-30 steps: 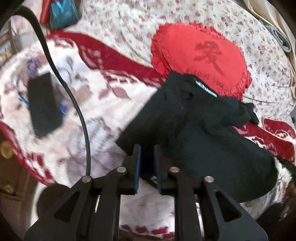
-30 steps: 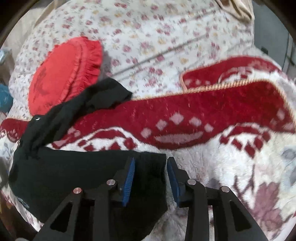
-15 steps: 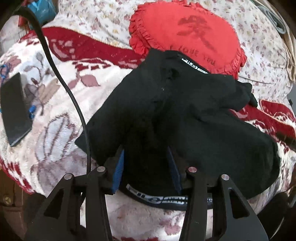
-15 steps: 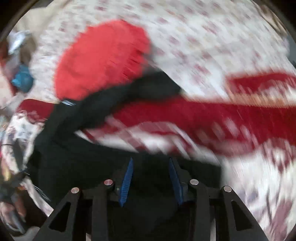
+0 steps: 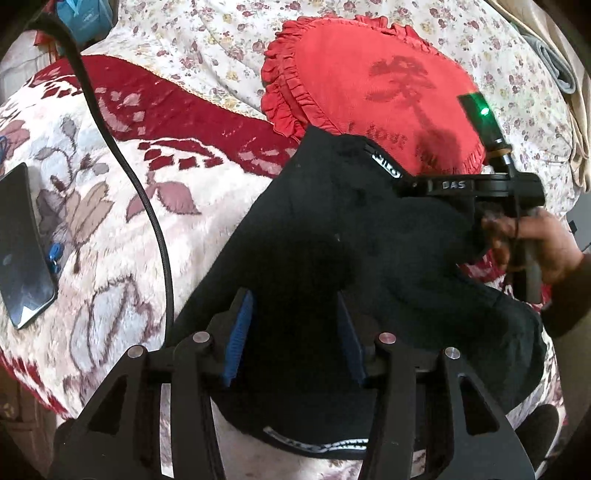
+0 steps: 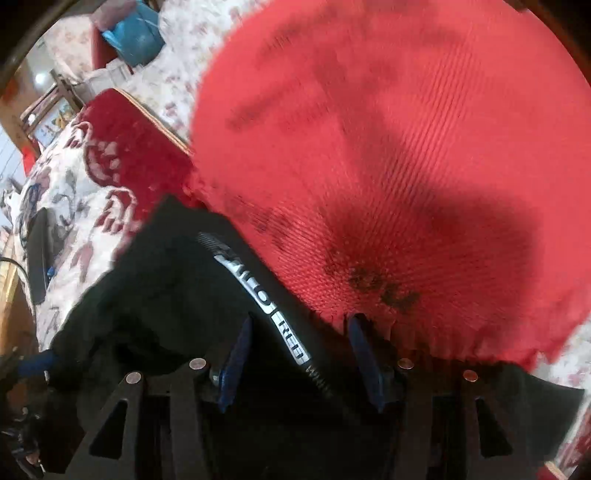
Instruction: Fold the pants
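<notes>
The black pants (image 5: 332,258) lie bunched on a red and white patterned blanket (image 5: 110,221), the far edge resting against a red heart cushion (image 5: 369,92). A white-lettered waistband shows at the near edge (image 5: 314,446) and at the far edge (image 6: 266,299). My left gripper (image 5: 291,332) is open, its blue-padded fingers spread over the near part of the pants. My right gripper (image 6: 299,354) is open over the far waistband next to the cushion (image 6: 388,166). In the left wrist view its body (image 5: 472,184) shows at the right, fingertips hidden.
A black phone (image 5: 22,247) lies on the blanket at the left. A black cable (image 5: 147,206) runs down across the blanket. A blue object (image 5: 85,14) sits at the far left. A floral bedsheet (image 5: 517,92) lies beyond the cushion.
My left gripper went from nearly shut on the pants' edge to open and moved in over them. My right gripper swung left to the far waistband by the cushion.
</notes>
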